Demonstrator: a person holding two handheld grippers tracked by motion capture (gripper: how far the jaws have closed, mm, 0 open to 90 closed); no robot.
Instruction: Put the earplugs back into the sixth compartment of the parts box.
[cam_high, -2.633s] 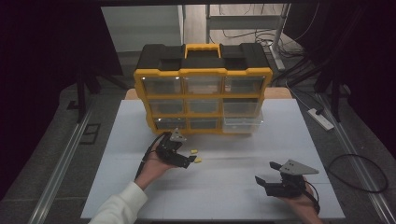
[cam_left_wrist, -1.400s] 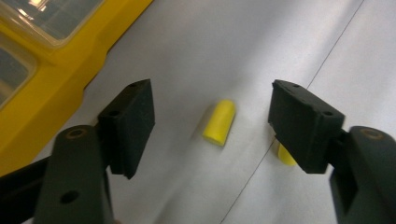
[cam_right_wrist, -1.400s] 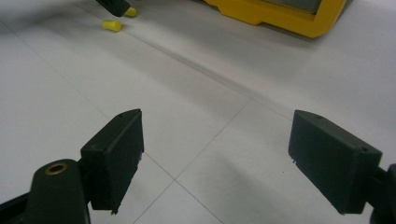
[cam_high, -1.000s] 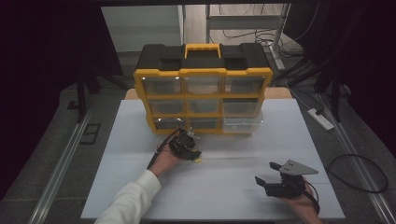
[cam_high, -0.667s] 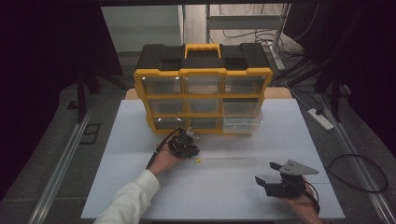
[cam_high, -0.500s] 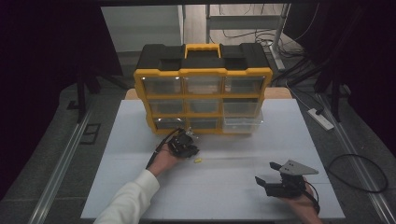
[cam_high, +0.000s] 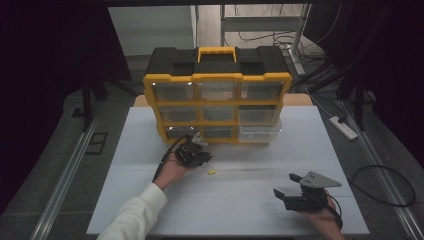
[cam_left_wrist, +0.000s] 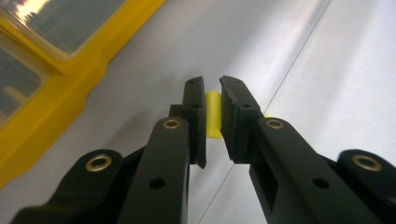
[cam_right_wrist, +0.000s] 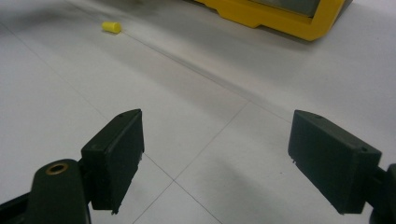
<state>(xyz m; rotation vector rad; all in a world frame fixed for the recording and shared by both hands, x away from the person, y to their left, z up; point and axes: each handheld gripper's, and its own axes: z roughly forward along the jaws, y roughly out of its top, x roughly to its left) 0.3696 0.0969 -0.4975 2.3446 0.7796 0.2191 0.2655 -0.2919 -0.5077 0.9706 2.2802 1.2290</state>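
Yellow plug clamped between black jaws.
Small, cylindrical, plain yellow; held just above the white table, near the yellow organizer.

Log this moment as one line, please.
left tool: shut on yellow plug | right tool: open, idle | second plug: on table

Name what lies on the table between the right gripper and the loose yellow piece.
Nothing: in the right gripper view, bare white table runs from the right gripper to the yellow piece. The high view agrees.

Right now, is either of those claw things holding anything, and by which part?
The left gripper pinches a small yellow cylinder across its sides. The right gripper is open, holding nothing.
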